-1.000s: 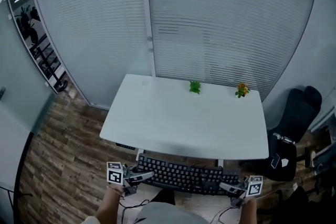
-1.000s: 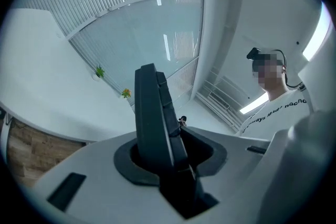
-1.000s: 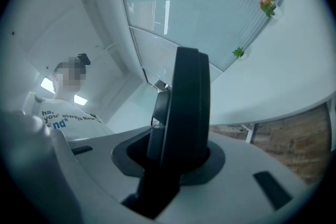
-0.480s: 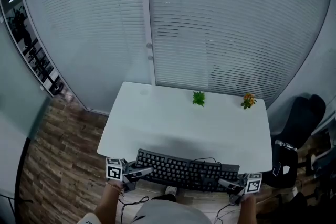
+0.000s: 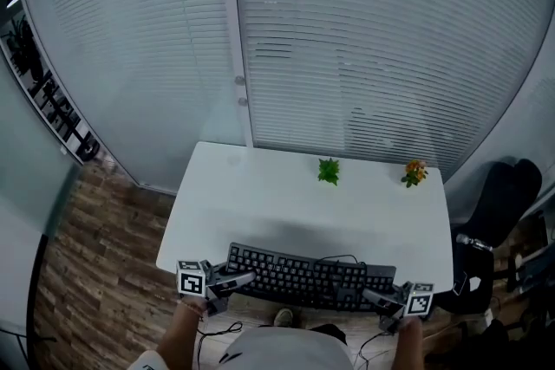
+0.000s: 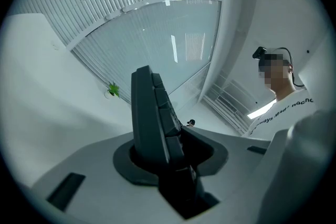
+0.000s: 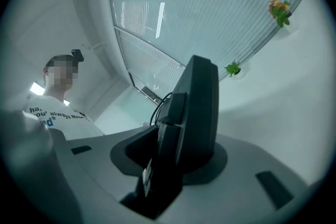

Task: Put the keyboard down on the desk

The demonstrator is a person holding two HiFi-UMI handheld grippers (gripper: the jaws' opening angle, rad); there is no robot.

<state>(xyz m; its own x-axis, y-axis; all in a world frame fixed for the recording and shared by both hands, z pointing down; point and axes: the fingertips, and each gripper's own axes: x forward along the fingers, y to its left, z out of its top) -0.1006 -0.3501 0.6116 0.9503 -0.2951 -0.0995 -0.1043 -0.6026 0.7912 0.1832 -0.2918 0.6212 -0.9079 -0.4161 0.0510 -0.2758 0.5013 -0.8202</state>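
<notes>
Word "always" on person's white shirt, rest unclear

Jaws of right gripper opening; end of black keyboard stands between them, seen edge-on, pads against both faces. Thin cable comes off the keyboard's left side. White table on the right. Small green plant and orange-flowered plant stand at its far edge, by the slatted blinds. Person in white printed shirt at left.

Cool, soft, even light; heavy fisheye distortion at edges.
</notes>
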